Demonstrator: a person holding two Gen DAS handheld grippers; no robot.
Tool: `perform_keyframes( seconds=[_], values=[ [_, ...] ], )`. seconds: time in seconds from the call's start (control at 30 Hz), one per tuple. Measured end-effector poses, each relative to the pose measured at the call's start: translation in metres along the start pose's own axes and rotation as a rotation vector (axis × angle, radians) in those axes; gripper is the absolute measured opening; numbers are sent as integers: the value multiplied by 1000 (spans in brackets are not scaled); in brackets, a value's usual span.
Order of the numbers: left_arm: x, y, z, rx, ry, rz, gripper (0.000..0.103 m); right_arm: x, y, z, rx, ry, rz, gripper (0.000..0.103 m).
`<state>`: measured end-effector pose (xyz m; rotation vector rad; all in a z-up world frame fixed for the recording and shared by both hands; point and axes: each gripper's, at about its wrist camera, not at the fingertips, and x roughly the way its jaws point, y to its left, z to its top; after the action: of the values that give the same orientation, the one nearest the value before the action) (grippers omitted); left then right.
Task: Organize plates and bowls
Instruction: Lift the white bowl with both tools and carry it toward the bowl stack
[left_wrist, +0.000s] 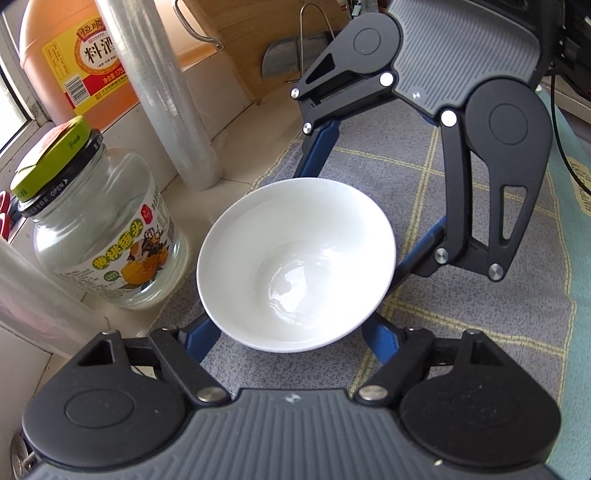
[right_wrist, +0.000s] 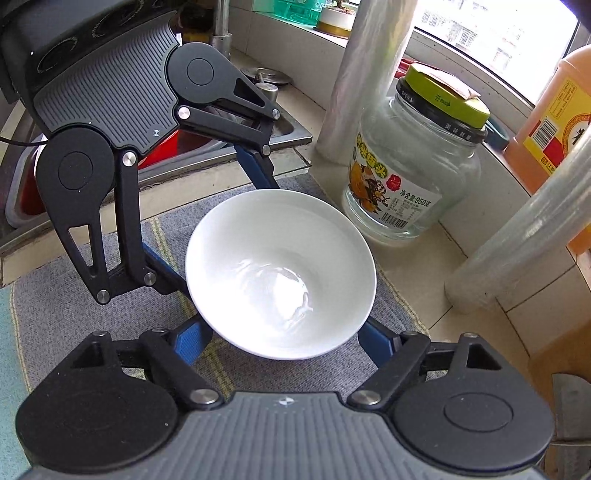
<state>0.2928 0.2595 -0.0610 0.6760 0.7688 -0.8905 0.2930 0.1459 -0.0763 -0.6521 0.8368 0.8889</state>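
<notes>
- Bowl (left_wrist: 295, 264), white, empty, upright: it is set on the grey checked mat (left_wrist: 480, 258), near the mat's edge, just beside a glass jar (left_wrist: 103, 236) with a green lid.
- Left gripper (left_wrist: 291, 332): its blue fingers are spread apart on either side of the bowl's lower wall; contact cannot be confirmed, since the tips are hidden under the rim.
- Right gripper (right_wrist: 284, 339): it is placed on the opposite side, jaws likewise apart and straddling the bowl.
- Governing relation: the bowl is centred between both pairs of fingers, with neither hand clearly nearer; being round, it has no long axis to align.
- A roll of cling film (left_wrist: 159, 92) is stood behind the jar.
</notes>
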Motion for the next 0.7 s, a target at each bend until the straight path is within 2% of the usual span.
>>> perform_keyframes(
  seconds=[0.37, 0.7],
  values=[
    [-5, -4, 3, -2, -4, -3, 82, -6, 3, -1, 15, -5, 1, 89],
    [-24, -27, 8, -19, -28, -8, 82, -35, 24, -8, -6, -16, -23, 89]
  ],
)
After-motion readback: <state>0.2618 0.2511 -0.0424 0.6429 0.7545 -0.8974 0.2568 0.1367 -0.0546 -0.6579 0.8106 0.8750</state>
